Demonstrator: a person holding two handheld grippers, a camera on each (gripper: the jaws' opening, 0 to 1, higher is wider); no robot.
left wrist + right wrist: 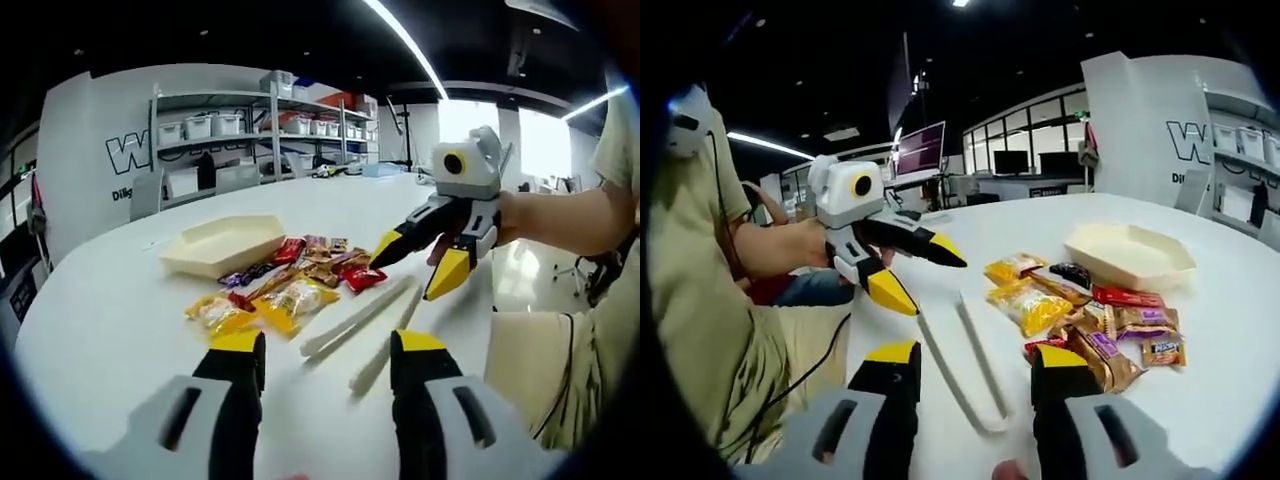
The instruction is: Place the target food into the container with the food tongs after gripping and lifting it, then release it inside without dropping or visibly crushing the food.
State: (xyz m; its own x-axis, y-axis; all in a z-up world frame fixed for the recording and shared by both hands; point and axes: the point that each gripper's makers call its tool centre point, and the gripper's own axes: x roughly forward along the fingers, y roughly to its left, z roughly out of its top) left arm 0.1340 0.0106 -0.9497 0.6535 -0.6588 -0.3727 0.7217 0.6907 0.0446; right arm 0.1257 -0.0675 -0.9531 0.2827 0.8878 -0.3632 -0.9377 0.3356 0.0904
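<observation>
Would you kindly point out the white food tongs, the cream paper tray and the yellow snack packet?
White food tongs (965, 365): right gripper view, on one arm.
Cream paper tray (222, 247): left gripper view, on its inner floor.
Yellow snack packet (295, 303): left gripper view, on the wrapper's middle.

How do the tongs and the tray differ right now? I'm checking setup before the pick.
The white food tongs lie long, thin and flat near the grippers; the cream tray is wide, angular, walled and sits beyond the snack packets. The tongs lie ungripped; the tray holds nothing. Both rest on the white table.
</observation>
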